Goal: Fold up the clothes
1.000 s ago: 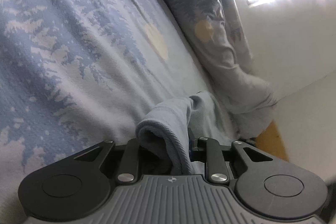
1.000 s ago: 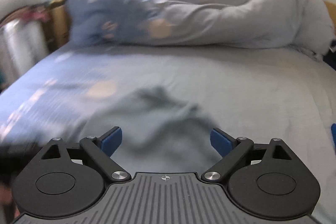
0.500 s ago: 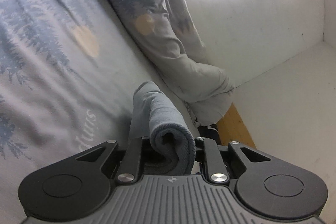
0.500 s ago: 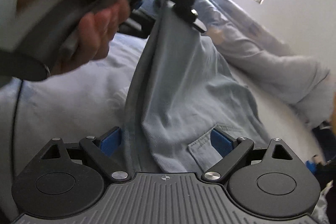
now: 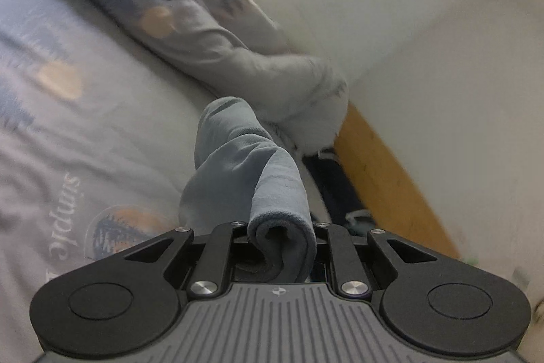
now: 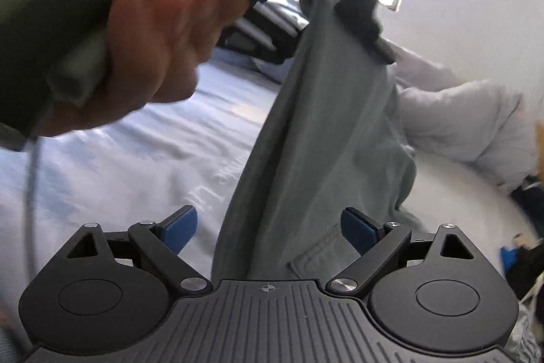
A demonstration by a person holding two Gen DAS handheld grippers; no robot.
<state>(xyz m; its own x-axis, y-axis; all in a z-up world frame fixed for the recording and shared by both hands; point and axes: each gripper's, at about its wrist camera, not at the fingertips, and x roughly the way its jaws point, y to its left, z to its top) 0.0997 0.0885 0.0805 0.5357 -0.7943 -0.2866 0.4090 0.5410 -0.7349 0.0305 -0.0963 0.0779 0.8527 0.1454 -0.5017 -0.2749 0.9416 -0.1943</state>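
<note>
1. The left gripper (image 5: 282, 247) is clamped down on a rolled-up edge of the grey-blue garment (image 5: 238, 159); you can see the hem bunched right between the fingers, which have just been squeezing in a little tighter.
2. From the right wrist view, the garment (image 6: 326, 131) hangs down from that left gripper (image 6: 360, 12), held up over the bed (image 6: 136, 159), with a pocket showing near the bottom.
3. The right gripper (image 6: 270, 230) is wide open, blue pads (image 6: 180, 228) well apart, and the cloth drapes in the gap without being pinched.
4. A person's hand (image 6: 146, 33) holding the left tool fills the top left, pretty blurry.
5. A crumpled duvet (image 5: 210, 33) lies along the wall.
</note>
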